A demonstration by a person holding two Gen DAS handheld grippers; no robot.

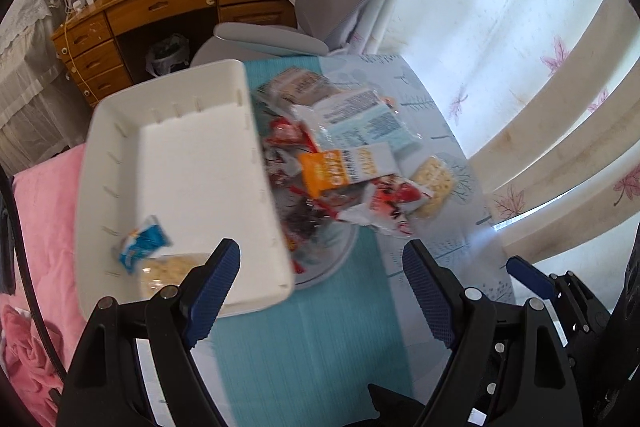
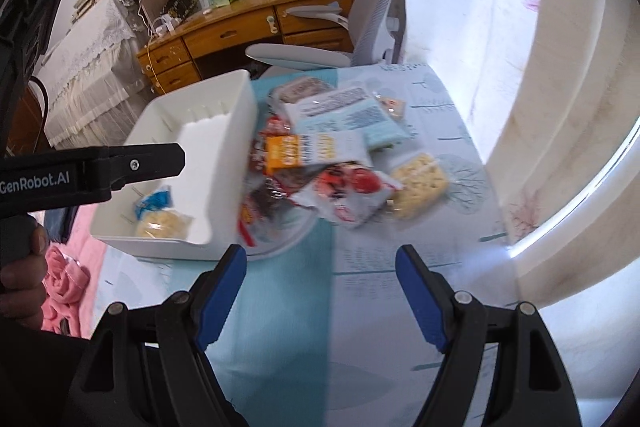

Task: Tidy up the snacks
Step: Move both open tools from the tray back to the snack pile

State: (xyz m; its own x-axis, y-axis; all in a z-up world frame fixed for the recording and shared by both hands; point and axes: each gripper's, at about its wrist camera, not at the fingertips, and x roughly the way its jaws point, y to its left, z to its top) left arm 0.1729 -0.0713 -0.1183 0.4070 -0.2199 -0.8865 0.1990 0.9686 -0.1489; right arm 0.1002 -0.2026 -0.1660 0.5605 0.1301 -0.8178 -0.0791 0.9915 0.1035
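Left wrist view: a table (image 1: 436,131) under a pale patterned cloth carries a white bin (image 1: 172,163) at its left edge and, just beside the bin, a heap of snack packets (image 1: 340,155) spilling over a round plate (image 1: 332,263). Inside the bin lie a blue packet (image 1: 142,241) and a bag of yellow crackers (image 1: 168,273), touching. The left gripper (image 1: 320,263) hangs released above the bin's near corner, holding nothing. The right gripper (image 2: 320,263) is likewise spread wide and empty over the cloth.
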